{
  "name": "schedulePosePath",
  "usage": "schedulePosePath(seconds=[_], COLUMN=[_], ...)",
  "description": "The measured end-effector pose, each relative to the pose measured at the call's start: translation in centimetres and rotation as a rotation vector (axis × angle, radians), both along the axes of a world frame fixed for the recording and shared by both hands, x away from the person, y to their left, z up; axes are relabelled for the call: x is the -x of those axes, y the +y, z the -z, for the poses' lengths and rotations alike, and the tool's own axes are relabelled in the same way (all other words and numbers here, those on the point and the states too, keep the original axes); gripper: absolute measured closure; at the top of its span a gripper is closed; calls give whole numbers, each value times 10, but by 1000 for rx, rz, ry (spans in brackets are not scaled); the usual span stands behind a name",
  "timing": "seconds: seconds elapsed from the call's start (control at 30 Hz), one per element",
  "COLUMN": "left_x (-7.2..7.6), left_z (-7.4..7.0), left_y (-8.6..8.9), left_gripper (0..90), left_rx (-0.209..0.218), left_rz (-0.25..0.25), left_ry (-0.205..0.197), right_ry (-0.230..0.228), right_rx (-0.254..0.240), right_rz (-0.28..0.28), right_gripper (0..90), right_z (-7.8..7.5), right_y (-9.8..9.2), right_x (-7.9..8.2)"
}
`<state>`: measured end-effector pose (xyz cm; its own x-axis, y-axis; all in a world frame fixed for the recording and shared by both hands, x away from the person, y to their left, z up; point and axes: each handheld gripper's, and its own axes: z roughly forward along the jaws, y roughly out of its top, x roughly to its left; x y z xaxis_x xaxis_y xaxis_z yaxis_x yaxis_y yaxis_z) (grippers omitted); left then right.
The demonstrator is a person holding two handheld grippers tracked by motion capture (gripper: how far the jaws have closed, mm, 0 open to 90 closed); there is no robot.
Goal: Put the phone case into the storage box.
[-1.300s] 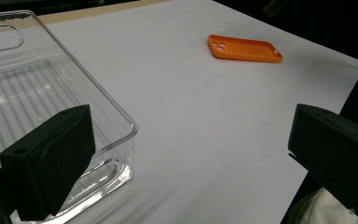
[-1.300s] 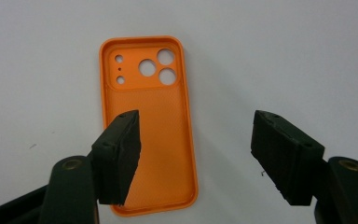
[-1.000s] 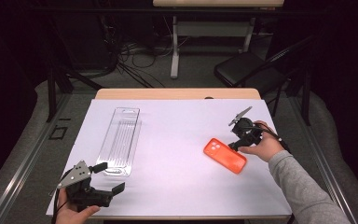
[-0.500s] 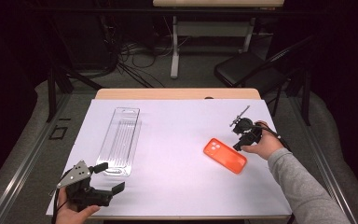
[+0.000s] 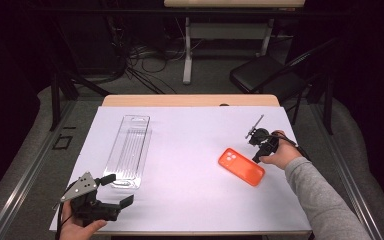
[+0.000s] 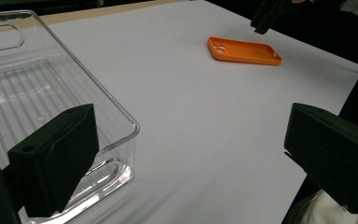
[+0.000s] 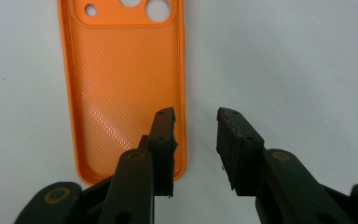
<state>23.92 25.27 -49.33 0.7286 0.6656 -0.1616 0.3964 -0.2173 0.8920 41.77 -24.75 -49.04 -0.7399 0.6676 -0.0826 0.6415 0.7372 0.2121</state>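
Our right tool (image 7: 196, 135) hangs over the orange case (image 5: 241, 166), its jaws having just been closing, one above the case's floor, the other outside its long rim, nothing gripped yet. We judge the thin rim may flex and slip free. The case lies open side up on the tabletop (image 5: 190, 150), dotted inside, camera holes at the far end. Our left tool (image 5: 111, 190) gapes empty beside the tray (image 5: 129, 150).

Orange phone case (image 5: 241, 166) — clear tray (image 5: 128, 150)
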Motion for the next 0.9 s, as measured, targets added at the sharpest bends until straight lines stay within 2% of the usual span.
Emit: schedulePosePath(seconds=[0.27,0.9], left_x=[0,0], left_z=[0,0], left_y=[0,2], left_gripper=[32,33], left_rx=[3,6], left_rz=[1,-3], left_ry=[-2,-3], right_ry=[-10,39], right_rx=[28,58], right_rz=[-18,-48], right_gripper=[701,704], right_z=[4,19], right_y=[0,8], right_x=[-3,-6])
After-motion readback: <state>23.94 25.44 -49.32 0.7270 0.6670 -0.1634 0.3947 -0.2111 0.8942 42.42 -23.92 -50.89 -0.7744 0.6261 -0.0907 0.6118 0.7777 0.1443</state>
